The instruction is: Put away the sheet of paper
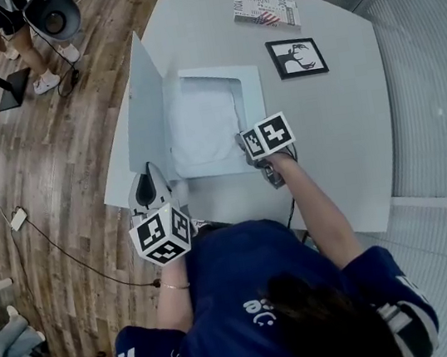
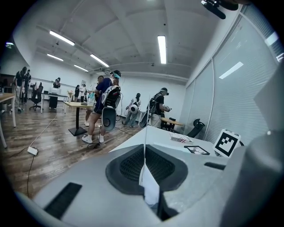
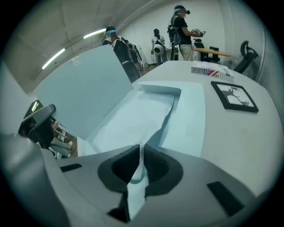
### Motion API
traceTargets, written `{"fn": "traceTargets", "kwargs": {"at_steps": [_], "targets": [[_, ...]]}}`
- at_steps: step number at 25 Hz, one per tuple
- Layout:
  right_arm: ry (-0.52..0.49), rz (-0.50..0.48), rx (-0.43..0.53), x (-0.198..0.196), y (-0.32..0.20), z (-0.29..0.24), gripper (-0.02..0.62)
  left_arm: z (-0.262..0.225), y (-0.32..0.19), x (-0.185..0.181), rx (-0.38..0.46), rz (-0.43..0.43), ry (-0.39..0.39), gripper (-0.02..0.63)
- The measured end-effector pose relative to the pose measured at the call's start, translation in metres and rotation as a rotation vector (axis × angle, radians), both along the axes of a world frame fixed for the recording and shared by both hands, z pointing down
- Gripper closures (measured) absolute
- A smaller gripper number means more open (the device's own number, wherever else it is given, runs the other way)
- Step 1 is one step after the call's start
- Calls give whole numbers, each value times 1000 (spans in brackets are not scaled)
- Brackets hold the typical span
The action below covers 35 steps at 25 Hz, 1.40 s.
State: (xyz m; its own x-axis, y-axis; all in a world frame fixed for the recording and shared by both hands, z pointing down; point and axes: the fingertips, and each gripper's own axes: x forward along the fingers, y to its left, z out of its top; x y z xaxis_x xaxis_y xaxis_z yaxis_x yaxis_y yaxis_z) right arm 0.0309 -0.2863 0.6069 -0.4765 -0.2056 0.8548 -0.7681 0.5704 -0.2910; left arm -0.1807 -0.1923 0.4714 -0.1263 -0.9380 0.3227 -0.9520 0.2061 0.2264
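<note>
**On the worktop: sheet pinched over an open folder**

Across the pale grey worktop [image 1: 347,112], the white folder [image 1: 247,73] lies open in the middle, just in front of the person in the dark blue top. It serves as the landmark for everything else.

The folder's cover [image 1: 144,102] stands nearly upright along the folder's left edge, over the side of the worktop next to the wooden floor [image 1: 40,186].

Inside the folder's shallow tray lies the sheet of paper [image 1: 203,126]. It is white and slightly rumpled, and its right edge lifts away from the tray's right wall.

Beyond the folder's far right corner, apart from it, a black framed picture [image 1: 297,57] lies flat. Farther out past that same corner is a printed booklet [image 1: 264,7] with red and blue on its front.

At the folder's near left corner, the left gripper [image 1: 149,175] has its fingers [image 2: 128,166] pressed together on the bottom edge of the cover. In the left gripper view the cover shows as a thin white line rising from between them.

At the folder's near right corner, the right gripper [image 1: 245,141] tilts down toward the tray. Its fingers [image 3: 126,168] pinch the near corner of the sheet of paper, which runs from between them out into the folder.
</note>
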Motion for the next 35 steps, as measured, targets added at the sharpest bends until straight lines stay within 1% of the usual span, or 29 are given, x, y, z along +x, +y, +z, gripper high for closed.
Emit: {"fn": "traceTargets", "kwargs": {"at_steps": [3, 5, 9, 11, 13, 16, 22, 24, 26, 31, 35], "targets": [[83, -20, 84, 3, 0, -7, 506, -2, 2, 5, 4, 16, -16, 594], [107, -12, 113, 3, 1, -10, 466, -3, 2, 7, 6, 24, -18, 594], [157, 16, 147, 9, 2, -15, 451, -3, 2, 10, 6, 33, -25, 594], [172, 31, 158, 13, 6, -16, 420, -3, 2, 11, 8, 38, -29, 594], [121, 72, 155, 15, 10, -18, 420, -4, 2, 13, 10, 46, -39, 594], [-11, 170, 168, 21, 9, -30, 420, -4, 1, 15, 9, 56, -47, 594], [-203, 289, 280, 41, -5, -75, 420, -6, -1, 20, 8, 81, -52, 594], [-250, 312, 315, 48, -4, -91, 420, -7, -1, 23, 12, 95, -55, 594], [-272, 320, 345, 55, 0, -100, 420, -8, -2, 29, 22, 119, -59, 592], [-290, 321, 396, 71, 10, -113, 422, -8, -4, 46, 45, 184, -59, 591], [-304, 314, 415, 73, 21, -118, 422, -9, -4, 58, 42, 221, -100, 589]]}}
